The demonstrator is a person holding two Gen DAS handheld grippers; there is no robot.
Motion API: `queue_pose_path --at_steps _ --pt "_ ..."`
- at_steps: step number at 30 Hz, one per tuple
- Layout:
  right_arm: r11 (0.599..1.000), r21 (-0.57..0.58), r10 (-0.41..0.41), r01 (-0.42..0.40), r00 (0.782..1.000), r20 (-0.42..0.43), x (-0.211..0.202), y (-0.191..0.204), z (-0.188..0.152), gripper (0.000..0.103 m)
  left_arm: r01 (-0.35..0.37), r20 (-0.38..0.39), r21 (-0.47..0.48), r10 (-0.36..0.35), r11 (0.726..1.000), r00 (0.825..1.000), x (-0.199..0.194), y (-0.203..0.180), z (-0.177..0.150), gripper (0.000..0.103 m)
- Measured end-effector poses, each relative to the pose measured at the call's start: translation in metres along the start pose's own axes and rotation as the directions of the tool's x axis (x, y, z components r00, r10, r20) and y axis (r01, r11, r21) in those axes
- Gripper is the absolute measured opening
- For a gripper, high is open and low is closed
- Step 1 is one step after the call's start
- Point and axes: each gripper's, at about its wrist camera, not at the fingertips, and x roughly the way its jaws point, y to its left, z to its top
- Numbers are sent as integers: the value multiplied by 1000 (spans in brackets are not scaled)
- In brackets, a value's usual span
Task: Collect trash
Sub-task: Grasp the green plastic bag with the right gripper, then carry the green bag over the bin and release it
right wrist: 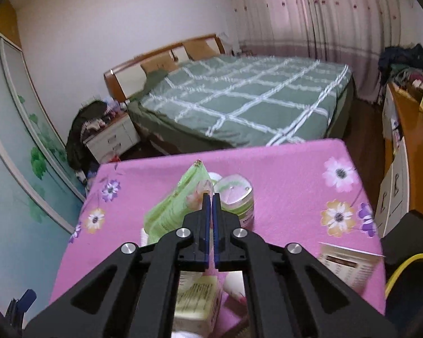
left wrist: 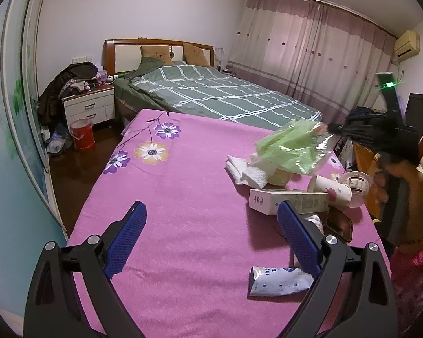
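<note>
2 grippers: right gripper (right wrist: 211, 197) pinching crinkly green plastic wrapper (right wrist: 177, 208), left gripper (left wrist: 211, 239) wide, empty, fuzzy pink cloth (left wrist: 183, 197).

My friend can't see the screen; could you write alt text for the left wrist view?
An open left gripper hovers over a pink flowered cloth. At right, the right gripper lifts a green plastic wrapper above paper cups, a carton and tissue.

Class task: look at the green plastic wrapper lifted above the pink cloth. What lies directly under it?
Under the green wrapper, pinched by the right gripper, sit crumpled white tissue and a pale round tub. The wrapper covers the tub's top in the left wrist view.
</note>
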Motion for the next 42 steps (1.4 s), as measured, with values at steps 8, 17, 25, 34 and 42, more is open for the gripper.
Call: queue_pose_path --at_steps 8,17,25,34,42 --pt "999 17 -31 29 992 122 -78 -27 -19 2 24 -6 28 -24 999 1000 -4 -14 -3 93" --pt "974 136 -205 179 954 218 -171 -113 -57 2 64 -18 71 -63 995 998 -8 -43 -8 93" --pt "893 292 -402 343 899 173 -204 -206 -94 2 88 -30 116 -85 989 996 -10 -69 -12 93" --pt "807 365 -512 465 858 39 -184 -267 -139 3 106 -69 165 -96 981 993 -5 -92 -18 93" --pt "783 395 -526 481 851 7 -174 -284 -153 10 124 -117 189 -103 974 988 10 -103 -28 93"
